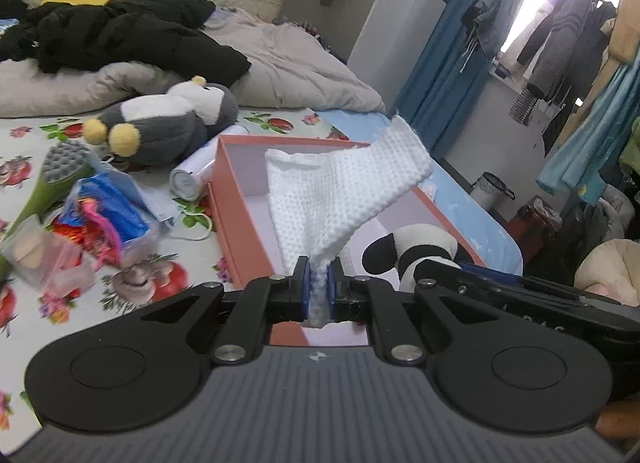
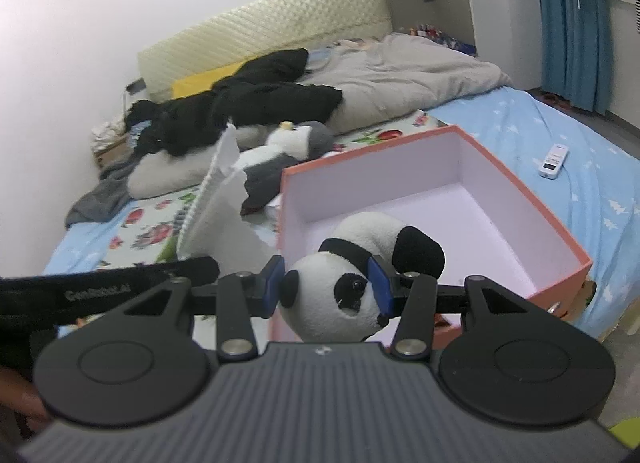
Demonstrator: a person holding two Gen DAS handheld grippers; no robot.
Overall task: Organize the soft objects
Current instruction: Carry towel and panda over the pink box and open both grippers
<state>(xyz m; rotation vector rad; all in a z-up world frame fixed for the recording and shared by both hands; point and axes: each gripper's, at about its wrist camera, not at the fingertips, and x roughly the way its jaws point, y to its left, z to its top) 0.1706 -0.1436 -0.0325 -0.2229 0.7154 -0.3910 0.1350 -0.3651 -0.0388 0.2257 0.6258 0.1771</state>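
While the left gripper pinches the limp white knitted cloth over the pink box on the bed, the right gripper squeezes the light, squashy panda plush by its head above the box's near edge.

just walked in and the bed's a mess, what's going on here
A person is tidying soft things into an open pink box on the bed, a handheld tool in each hand. The left tool is shut on a white knitted cloth held over the box. The right tool grips a panda plush by its head at the box's near edge. A grey penguin plush lies beside the box.
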